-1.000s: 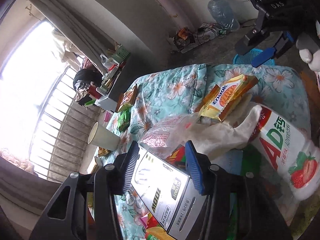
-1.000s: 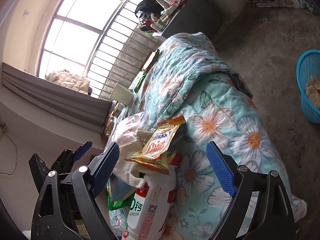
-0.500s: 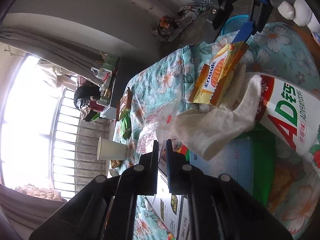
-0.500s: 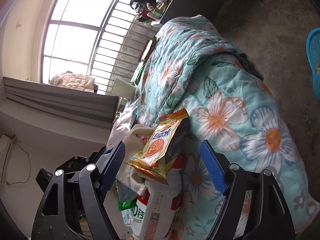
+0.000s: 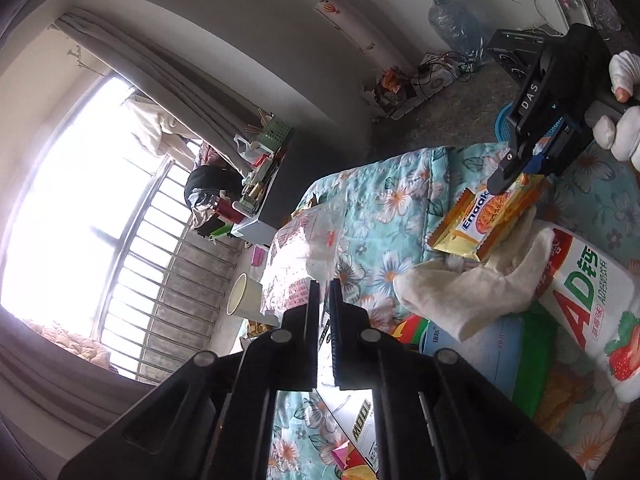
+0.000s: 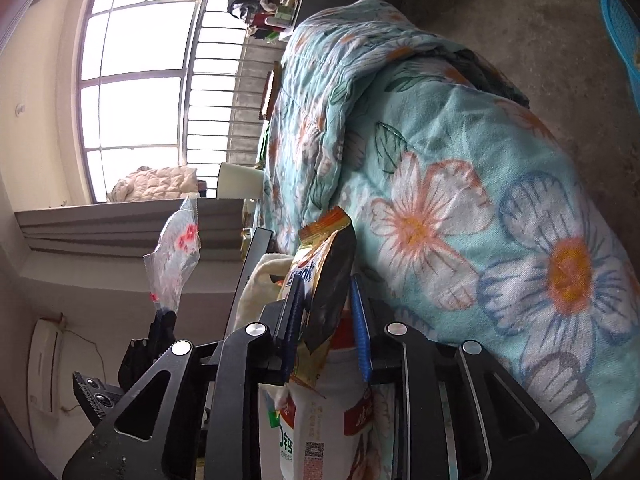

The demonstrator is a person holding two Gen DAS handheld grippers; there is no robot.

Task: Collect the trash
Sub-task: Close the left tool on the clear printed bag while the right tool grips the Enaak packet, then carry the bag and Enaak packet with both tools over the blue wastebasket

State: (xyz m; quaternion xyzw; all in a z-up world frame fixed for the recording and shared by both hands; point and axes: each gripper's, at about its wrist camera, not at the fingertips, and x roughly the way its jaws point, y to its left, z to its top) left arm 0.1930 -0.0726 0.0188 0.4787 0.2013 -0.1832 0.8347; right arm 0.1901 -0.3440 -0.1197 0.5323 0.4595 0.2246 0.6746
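We are in the picking-up step of collecting trash, with both grippers engaged at once. On the left, our left gripper (image 5: 325, 292) has its jaws pressed together on the edge of a crinkled clear plastic bag with red print (image 5: 304, 248), which stands up from the tips above the teal floral quilt (image 5: 384, 196); the right wrist view shows the same bag (image 6: 176, 256) hanging in the air. Just left of it a cream paper cup (image 5: 246, 300) lies on its side at the quilt's edge, close to the barred window.

Further right, a crumpled off-white cloth (image 5: 472, 292) lies over a white AD drink bottle with a strawberry label (image 5: 588, 292). On top of both rests the gold and orange Enaak snack packet (image 5: 484, 216). Our right gripper (image 6: 326, 320) is closing on that packet (image 6: 320, 276); the packet sits between the blue pads, the left one against it, the right one seemingly not yet touching.

Next, we judge, the right jaws must finish pinching, then both hands lift and carry their pieces to the blue mesh basket (image 6: 618, 28) on the floor at far right. The packet should come away cleanly, though the cloth beneath may drag. Above the quilt the room is open; the quilt's right edge drops to bare floor.
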